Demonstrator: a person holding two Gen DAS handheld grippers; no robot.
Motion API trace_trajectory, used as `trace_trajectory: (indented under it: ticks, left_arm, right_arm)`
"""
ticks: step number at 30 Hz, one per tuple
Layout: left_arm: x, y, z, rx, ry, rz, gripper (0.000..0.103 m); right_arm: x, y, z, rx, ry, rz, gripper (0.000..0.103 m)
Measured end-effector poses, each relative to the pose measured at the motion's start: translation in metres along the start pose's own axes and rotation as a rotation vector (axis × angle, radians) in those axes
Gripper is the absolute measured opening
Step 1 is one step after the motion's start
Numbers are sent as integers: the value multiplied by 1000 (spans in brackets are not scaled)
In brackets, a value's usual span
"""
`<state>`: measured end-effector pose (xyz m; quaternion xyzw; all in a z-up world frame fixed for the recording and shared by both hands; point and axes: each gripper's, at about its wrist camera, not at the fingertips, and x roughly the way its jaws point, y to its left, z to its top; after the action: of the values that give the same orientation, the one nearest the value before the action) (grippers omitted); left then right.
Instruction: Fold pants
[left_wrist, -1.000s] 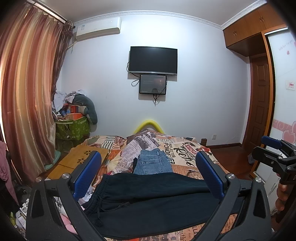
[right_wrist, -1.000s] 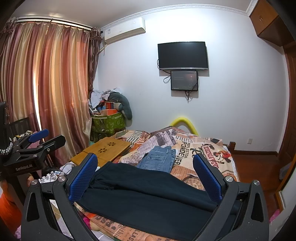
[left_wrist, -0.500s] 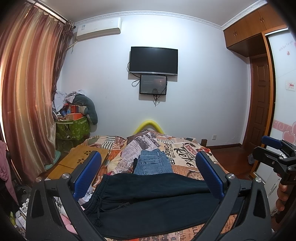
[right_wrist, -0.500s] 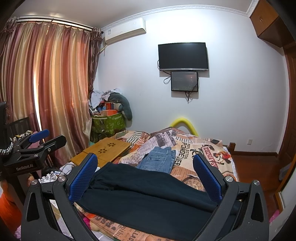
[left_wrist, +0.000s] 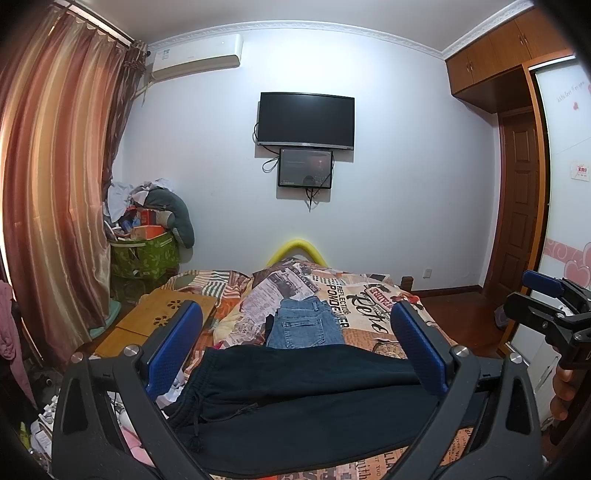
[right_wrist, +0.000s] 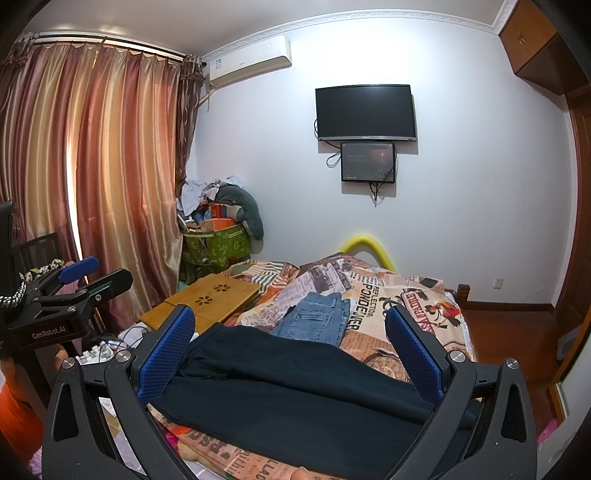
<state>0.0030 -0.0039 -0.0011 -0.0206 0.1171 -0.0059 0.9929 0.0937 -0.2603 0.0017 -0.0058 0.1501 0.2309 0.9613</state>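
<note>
A pair of dark navy, soft-fabric drawstring pants (left_wrist: 306, 391) lies spread sideways across the near end of a bed covered by a newspaper-print quilt in orange, cream and black (left_wrist: 365, 306). Its waistband and cord sit toward 8 o'clock in the left wrist view, and the legs run off toward 3 o'clock. In the right wrist view the same pants (right_wrist: 295, 398) fill the lower middle, waistband toward 9 o'clock.

The left gripper (left_wrist: 295, 350) hovers above the pants with its two blue-padded fingers (left_wrist: 173, 347) spread wide, one at 8 o'clock and one at 4 o'clock, holding nothing. The right gripper (right_wrist: 291, 350) is likewise spread wide over the fabric and empty; whether either one touches the cloth is hard to judge from these angles.

Just beyond the pants, toward 12 o'clock, rests a folded pair of light blue denim jeans (left_wrist: 304, 326), touching or nearly touching the dark fabric's far edge. A light wooden lap table with flower cut-outs (right_wrist: 207, 299) stands beside the bed at 9 o'clock in the right view. On the white wall hangs a black flat television (left_wrist: 306, 120) with a smaller dark screen (left_wrist: 305, 168) directly below it. Striped orange-pink curtains (right_wrist: 92, 166) cover the window at 9 o'clock, and a green patterned storage bag heaped with clothes (left_wrist: 146, 254) sits in the corner.
</note>
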Motion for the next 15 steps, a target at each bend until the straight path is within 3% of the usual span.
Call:
trace_trajectory:
  ticks: [8, 15]
  left_arm:
    - [17, 2, -5, 13, 21, 3, 103]
    - [67, 16, -15, -12, 89, 11, 103]
  right_arm:
    - [13, -6, -5, -5, 18, -23, 103]
    - [45, -30, -17, 9, 66, -75, 103]
